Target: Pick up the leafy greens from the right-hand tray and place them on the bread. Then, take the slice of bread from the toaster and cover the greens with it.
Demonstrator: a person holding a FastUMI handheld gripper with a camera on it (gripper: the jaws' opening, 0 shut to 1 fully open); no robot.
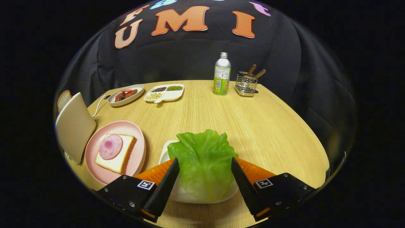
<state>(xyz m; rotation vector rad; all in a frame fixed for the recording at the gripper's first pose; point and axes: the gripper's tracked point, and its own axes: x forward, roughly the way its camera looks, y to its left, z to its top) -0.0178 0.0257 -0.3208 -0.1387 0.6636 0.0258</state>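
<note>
Fingers of the gripper (205, 169) are spread wide, one on each side of the leafy greens (204, 161), and I cannot tell if they touch the leaf. The greens lie on a white tray (164, 155) on the wooden table (253, 126). To the left sits a pink plate (139, 148) with the bread (123, 155) and a round slice of ham (110, 146). Beside it stands the toaster (74, 126) with a bread slice (64, 99) poking out the top
</note>
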